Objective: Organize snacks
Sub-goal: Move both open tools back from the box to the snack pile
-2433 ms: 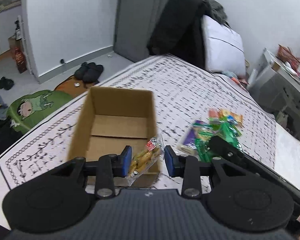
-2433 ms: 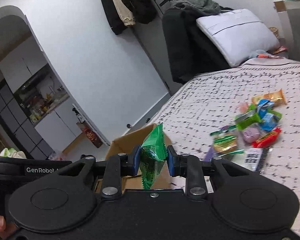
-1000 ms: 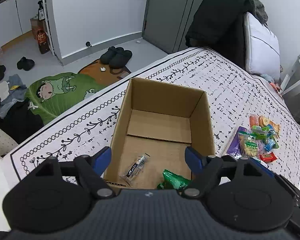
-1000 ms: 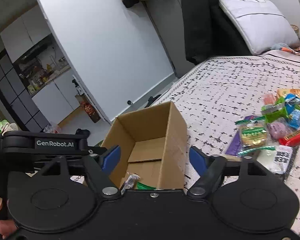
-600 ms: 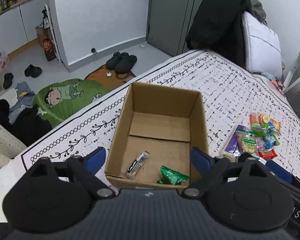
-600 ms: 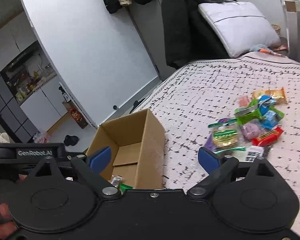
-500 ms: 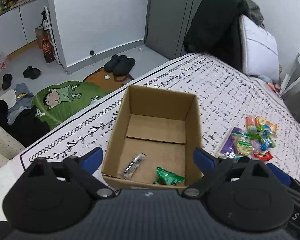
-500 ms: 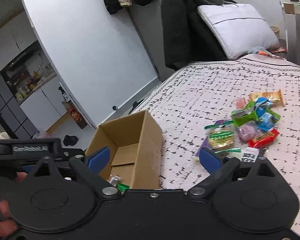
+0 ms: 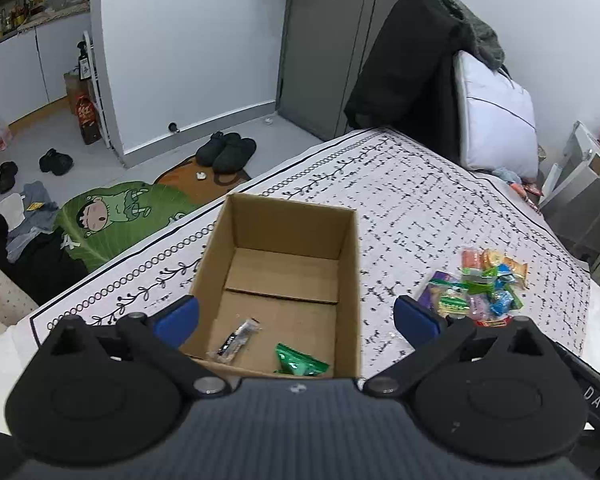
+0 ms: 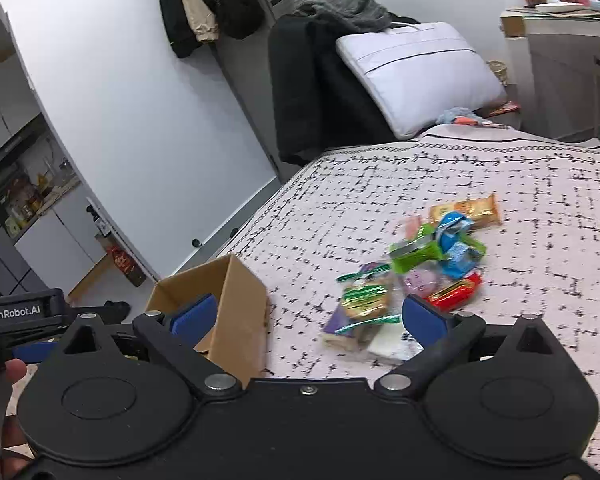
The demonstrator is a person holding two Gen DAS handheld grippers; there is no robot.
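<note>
An open cardboard box (image 9: 350,264) stands on the patterned bed cover (image 9: 412,200). Inside it lie a clear-wrapped snack (image 9: 234,340) and a green packet (image 9: 300,363). My left gripper (image 9: 296,316) hovers above the box's near edge, open and holding nothing. A pile of colourful snack packets (image 9: 478,286) lies to the right of the box. In the right wrist view the same pile (image 10: 424,268) is ahead and the box (image 10: 240,304) is at the lower left. My right gripper (image 10: 308,318) is open and holds nothing, between box and pile.
A white pillow (image 10: 416,76) and dark clothes (image 9: 412,72) rest at the bed's far end. A cabinet (image 10: 564,68) stands on the right. The floor to the left holds slippers (image 9: 228,150), a green cartoon mat (image 9: 112,216) and clothes. A hand (image 10: 4,400) holds the left gripper.
Both grippers let their snacks fall into the box and opened wide. Since then the left has pulled back slightly and the right has swung right toward the snack pile.
</note>
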